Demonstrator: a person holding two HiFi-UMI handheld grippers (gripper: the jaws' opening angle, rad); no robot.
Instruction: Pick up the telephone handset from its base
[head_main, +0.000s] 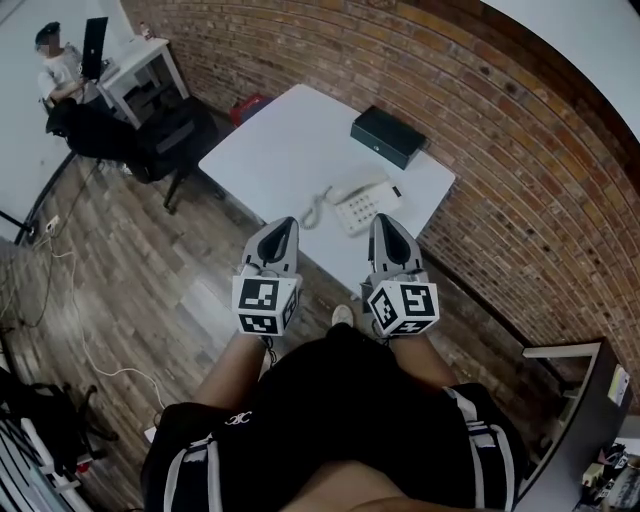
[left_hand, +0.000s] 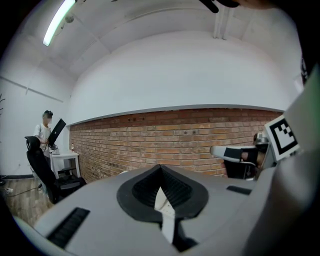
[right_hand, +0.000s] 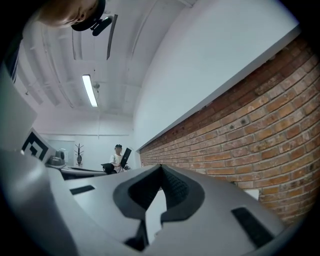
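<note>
**Both tools shut, phone not yet reached**

My left tool (head_main: 284, 224) is pinched closed with nothing in it, and it sits just short of the bench (head_main: 290, 150) edge. Ahead, between the two tools, the handset (head_main: 343, 193) lies on its base (head_main: 370, 208), with its coiled cord (head_main: 312, 211) trailing left. My right tool (head_main: 384, 220) is closed and empty too. If I arrive with the jaws together, I will likely shove the base along the bench or snag the cord instead of gripping. I need to open first.

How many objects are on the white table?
2. A white telephone lies near the front edge of the table; a black box sits at the far side by the brick wall. None seems hidden.
</note>
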